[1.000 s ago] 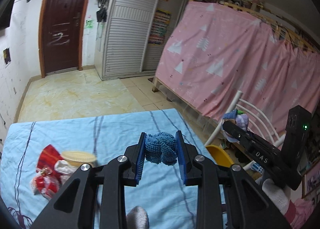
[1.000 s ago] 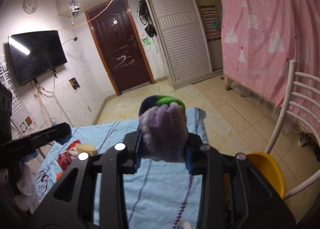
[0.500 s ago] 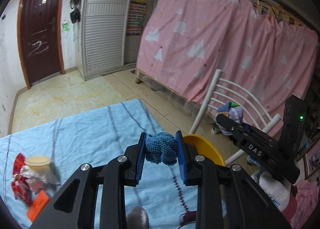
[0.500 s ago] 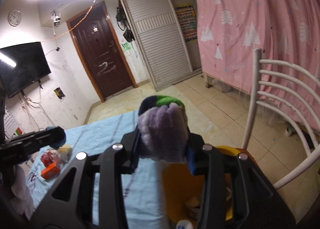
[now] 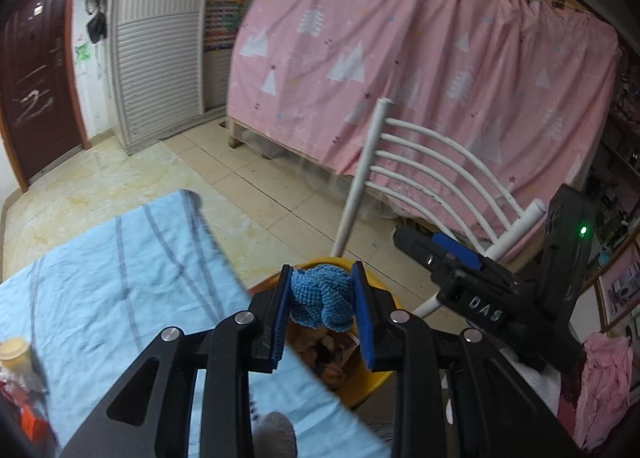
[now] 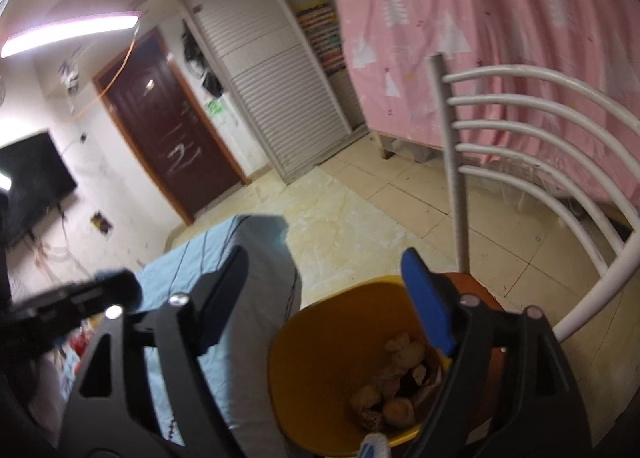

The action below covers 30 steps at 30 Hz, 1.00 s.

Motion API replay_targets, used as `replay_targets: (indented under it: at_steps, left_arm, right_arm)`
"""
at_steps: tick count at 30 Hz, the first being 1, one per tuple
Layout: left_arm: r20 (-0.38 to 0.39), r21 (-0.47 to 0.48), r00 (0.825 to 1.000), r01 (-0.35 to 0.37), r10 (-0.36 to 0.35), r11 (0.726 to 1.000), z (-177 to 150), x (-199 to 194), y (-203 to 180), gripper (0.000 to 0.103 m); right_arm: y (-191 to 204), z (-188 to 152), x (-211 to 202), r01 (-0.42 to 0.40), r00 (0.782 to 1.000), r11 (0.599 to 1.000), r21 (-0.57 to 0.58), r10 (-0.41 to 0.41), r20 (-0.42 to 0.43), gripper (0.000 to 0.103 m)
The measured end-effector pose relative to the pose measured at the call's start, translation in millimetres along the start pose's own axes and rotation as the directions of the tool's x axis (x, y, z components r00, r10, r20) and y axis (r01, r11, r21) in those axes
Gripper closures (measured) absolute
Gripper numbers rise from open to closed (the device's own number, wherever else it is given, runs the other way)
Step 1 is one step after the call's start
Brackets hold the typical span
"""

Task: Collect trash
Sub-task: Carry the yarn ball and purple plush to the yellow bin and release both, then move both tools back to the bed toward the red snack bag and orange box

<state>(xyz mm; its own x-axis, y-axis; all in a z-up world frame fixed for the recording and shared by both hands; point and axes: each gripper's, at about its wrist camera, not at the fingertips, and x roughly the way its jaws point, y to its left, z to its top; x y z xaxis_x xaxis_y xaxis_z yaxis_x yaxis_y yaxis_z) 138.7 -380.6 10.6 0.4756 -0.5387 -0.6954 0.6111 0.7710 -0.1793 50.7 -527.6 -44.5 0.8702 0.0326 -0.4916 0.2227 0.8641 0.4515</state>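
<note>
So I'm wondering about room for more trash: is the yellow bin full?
Not full. Crumpled scraps cover only the bottom of the yellow bin; bare wall shows above them.

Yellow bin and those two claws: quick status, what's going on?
Left gripper clamped on blue knitted ball, above yellow bin. Right gripper just opened, empty, over bin. Nothing blocking the drop.

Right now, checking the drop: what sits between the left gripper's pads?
A blue knitted ball, pinched by the left gripper above the yellow bin, in the left wrist view.
</note>
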Motion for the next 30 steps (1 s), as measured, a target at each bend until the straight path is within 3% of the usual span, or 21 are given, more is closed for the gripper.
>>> replay_targets:
  at_steps: [3,5,7,9,18,30]
  left_arm:
    - [-0.027,0.017,0.999,0.018,-0.017,1.0,-1,14,-14,0.081]
    - [-0.054,0.025,0.998,0.016,-0.015,1.0,-1,23,-21,0.071]
    - [-0.058,0.031,0.998,0.02,-0.018,0.999,-3,29,-27,0.049]
    - [-0.057,0.035,0.998,0.018,-0.016,0.999,-3,28,-28,0.042]
    - [-0.012,0.02,1.0,-0.01,0.01,1.0,-5,3,-15,0.036]
    - [0.041,-0.069,0.995,-0.086,0.089,0.994,-18,-44,42,0.035]
  right_arm:
    - [-15,2,-8,-0.01,1.0,0.998,0.059,0.009,0.019,0.019]
    - [-21,4,-9,-0.018,0.999,0.996,0.086,0.015,0.03,0.018]
    - [-23,4,-11,-0.038,0.999,0.993,0.111,0.034,0.037,0.018]
    - [-21,5,-12,-0.046,0.998,0.993,0.108,0.042,0.039,0.017]
    - [4,3,-6,-0.06,0.998,0.997,0.058,0.059,0.017,0.015]
    - [52,-17,1,-0.076,0.997,0.997,0.013,0.076,-0.016,0.013]
